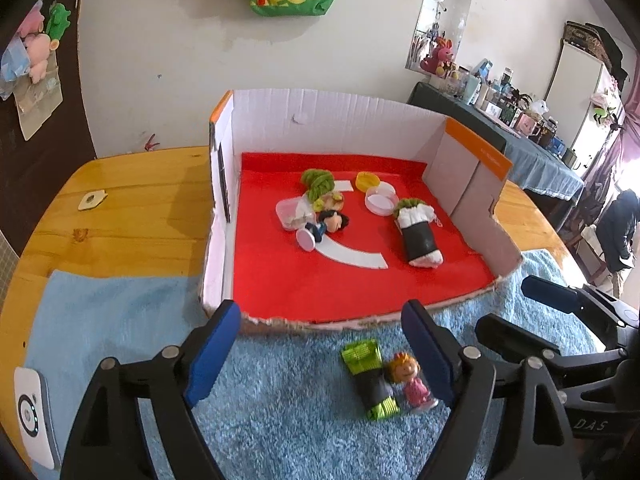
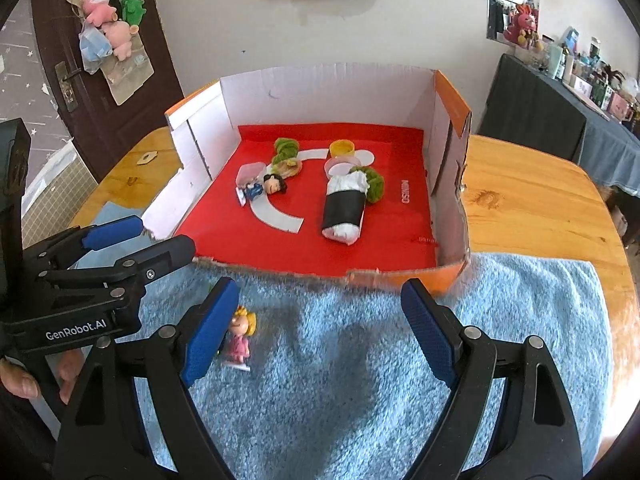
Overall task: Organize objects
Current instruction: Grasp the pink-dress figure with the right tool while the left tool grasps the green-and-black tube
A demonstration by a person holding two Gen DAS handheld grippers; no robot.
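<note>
Both my grippers, left and right, gaped empty; the figurine looked light, hard, best pinched at the torso.

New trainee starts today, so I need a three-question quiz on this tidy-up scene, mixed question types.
1. True or false: the pink doll lies inside the box.
2. Which roll is in the box: A, the white-ended roll, or B, the green-ended roll?
3. Fill in: the fingers of the left gripper and the right gripper hold ____.

Key: 1 false; 2 A; 3 nothing.
</note>
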